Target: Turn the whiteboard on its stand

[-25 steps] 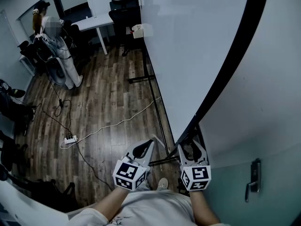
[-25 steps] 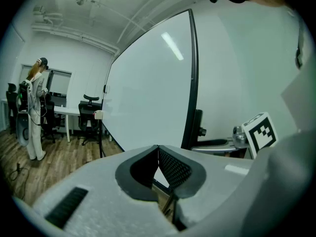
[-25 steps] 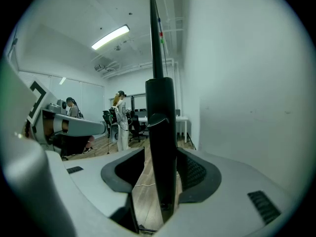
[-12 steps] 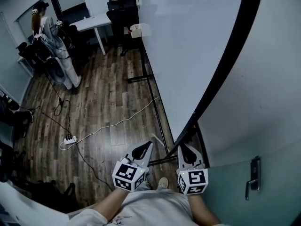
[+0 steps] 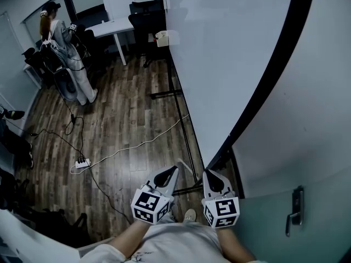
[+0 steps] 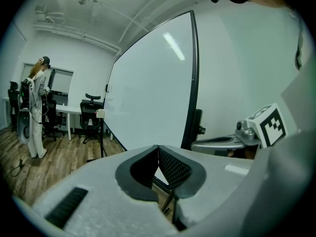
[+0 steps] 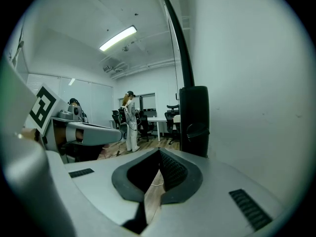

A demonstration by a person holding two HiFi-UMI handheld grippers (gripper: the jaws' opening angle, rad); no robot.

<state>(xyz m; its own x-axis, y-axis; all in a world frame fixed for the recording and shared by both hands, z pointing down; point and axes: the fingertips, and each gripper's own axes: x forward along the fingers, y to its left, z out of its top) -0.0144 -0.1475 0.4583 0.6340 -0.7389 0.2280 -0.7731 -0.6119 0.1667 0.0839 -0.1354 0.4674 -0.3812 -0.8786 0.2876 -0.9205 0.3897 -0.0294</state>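
The big whiteboard [image 5: 230,53] with a black frame edge [image 5: 274,64] stands on a black stand [image 5: 184,125] close to the wall. Its near lower corner is just ahead of my right gripper [image 5: 209,173], which is shut on nothing and apart from the frame. In the right gripper view the jaw tips [image 7: 159,150] meet, and the frame's black bracket [image 7: 193,120] rises just beyond them. My left gripper [image 5: 174,170] is held beside the right one, also shut and empty. In the left gripper view its tips [image 6: 158,147] point at the board's white face [image 6: 148,98].
A white cable and a power strip [image 5: 82,161] lie on the wooden floor to the left. A person [image 5: 52,32] stands far off by a desk [image 5: 109,26] and chairs. A door with a handle [image 5: 296,212] is at my right.
My right gripper's jaws have gone from wide open at the board's lower corner to shut, and the gripper has drawn back a little to the left. The left gripper has stayed put.
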